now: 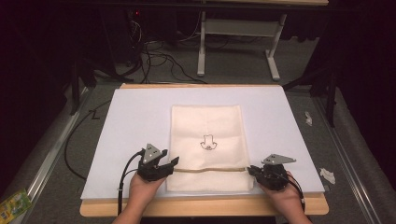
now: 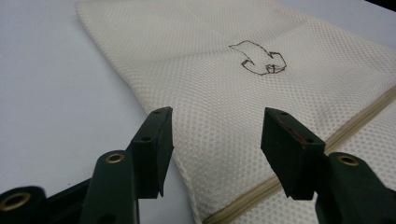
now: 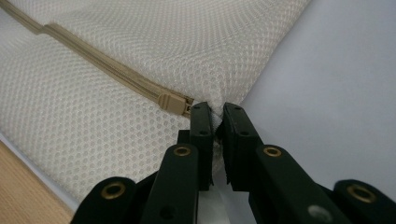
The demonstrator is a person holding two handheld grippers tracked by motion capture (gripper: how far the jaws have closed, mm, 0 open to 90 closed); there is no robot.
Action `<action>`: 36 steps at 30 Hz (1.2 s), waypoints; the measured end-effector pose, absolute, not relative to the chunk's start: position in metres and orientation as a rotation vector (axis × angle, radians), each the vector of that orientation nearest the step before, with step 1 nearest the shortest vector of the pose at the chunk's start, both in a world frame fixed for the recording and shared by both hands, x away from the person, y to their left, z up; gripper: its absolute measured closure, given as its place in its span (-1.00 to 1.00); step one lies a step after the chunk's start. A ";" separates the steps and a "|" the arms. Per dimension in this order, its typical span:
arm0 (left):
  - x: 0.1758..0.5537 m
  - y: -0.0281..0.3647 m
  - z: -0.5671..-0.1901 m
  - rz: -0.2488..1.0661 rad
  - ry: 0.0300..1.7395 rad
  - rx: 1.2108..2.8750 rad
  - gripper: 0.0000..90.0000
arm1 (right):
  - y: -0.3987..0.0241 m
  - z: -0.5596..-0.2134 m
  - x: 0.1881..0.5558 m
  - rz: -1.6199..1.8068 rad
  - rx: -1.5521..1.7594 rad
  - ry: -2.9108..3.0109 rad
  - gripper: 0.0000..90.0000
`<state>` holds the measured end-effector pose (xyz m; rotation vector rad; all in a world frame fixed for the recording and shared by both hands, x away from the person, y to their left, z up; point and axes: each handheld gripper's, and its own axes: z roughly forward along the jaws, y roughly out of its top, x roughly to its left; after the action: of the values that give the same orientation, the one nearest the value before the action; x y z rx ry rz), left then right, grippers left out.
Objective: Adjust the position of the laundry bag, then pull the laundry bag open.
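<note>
White sheet (image 1: 140, 121), mesh bag (image 1: 208, 135), right gripper (image 3: 214, 116) pinching.

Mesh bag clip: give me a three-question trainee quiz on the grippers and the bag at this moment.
1. True or false: the left gripper is clamped on the mesh bag.
2. Multiple choice: the right gripper pinches the bag's edge right beside what? A) the embroidered motif B) the zipper pull C) the table's wooden rim
3. Fill in: the zipper runs across the bag near the end ___ the person.

Key:
1. False. Its jaws stand apart over the bag's edge, gripping nothing.
2. B. The tan zipper pull lies just beside the shut jaws.
3. Nearest. The embroidered motif sits beyond it.
</note>
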<state>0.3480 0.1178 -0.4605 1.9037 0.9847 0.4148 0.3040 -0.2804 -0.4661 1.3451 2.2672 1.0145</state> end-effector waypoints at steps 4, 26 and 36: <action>0.349 0.117 -0.461 0.404 0.963 1.888 0.00 | -0.281 -0.461 0.303 1.037 1.335 2.245 0.88; 0.343 0.074 -0.457 0.297 0.964 1.885 -0.01 | -0.282 -0.462 0.304 1.073 1.300 2.251 0.87; 0.331 0.033 -0.451 0.189 0.872 1.938 -0.01 | -0.282 -0.457 0.303 1.096 1.273 2.245 0.88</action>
<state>0.3306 0.0329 -0.4509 1.9383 0.8725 0.1894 0.3033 -0.2818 -0.4569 1.2726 2.2449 1.0965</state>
